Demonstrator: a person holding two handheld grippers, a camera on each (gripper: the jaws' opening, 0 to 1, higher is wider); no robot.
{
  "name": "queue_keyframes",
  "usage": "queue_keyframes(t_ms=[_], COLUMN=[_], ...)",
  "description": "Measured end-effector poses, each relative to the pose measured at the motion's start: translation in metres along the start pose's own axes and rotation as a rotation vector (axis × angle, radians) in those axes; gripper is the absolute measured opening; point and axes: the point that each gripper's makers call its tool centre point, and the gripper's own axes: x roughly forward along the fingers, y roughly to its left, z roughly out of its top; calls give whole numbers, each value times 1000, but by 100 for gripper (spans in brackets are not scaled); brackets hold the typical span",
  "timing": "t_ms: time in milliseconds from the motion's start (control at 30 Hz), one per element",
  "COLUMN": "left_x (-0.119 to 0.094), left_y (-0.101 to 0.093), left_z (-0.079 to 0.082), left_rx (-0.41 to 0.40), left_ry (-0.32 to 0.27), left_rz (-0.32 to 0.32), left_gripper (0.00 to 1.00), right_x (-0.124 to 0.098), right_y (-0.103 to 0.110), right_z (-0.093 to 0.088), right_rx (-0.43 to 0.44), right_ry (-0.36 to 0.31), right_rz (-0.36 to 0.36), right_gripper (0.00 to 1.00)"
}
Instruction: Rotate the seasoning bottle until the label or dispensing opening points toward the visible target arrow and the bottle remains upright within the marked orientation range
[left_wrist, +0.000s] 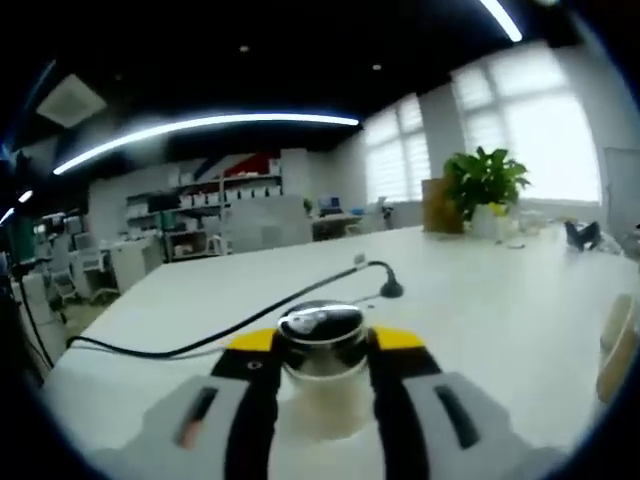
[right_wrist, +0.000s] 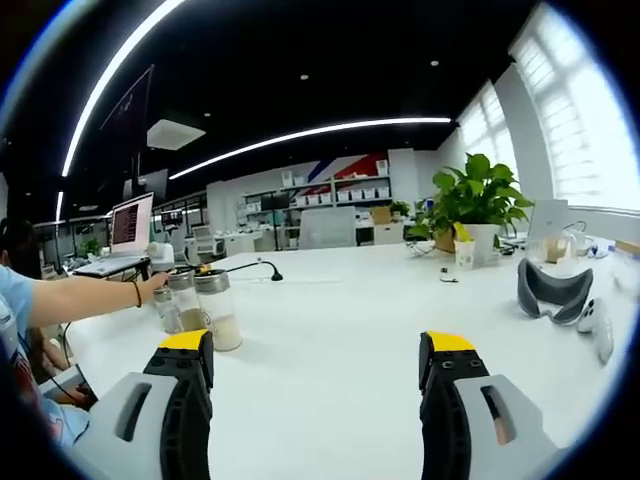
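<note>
A clear seasoning bottle (left_wrist: 322, 375) with a shiny metal lid and pale contents stands upright on the white table (left_wrist: 480, 320). My left gripper (left_wrist: 322, 342) is shut on it, with the yellow-tipped jaws pressed against both sides just under the lid. In the right gripper view, three similar bottles stand together at the left; the nearest bottle (right_wrist: 218, 310) holds beige powder. A person's forearm (right_wrist: 90, 295) reaches toward them. My right gripper (right_wrist: 318, 362) hangs open over bare table, well to the right of the bottles, with nothing between its jaws.
A black cable and gooseneck stand (left_wrist: 385, 285) lie behind the held bottle. A potted plant (right_wrist: 478, 195), small cups and a grey headset (right_wrist: 550, 290) occupy the right side. An open laptop (right_wrist: 130, 225) sits at the far left. Shelves and desks line the back.
</note>
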Motion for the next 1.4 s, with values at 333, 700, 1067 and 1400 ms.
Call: queue_keyframes(t_ms=[333,700,1067,1400], left_x=[-13,-53,-131,-179], left_y=[10,0,-43,-78], left_z=[3,48,62,43], left_rx=[-26,-19,-44,-29], left_ry=[-4,-122,-188,-195], left_rz=[-16,-162,-335,-422], left_gripper=[35,35,36,35], right_x=[-1,1,-2,-5], right_y=[0,2,6,0], right_z=[4,1,2,2], right_rx=[-7,6,2,17], right_ry=[-10,2,1,-7], right_rz=[5,17,16,-14], right_gripper=[85,86,86,85])
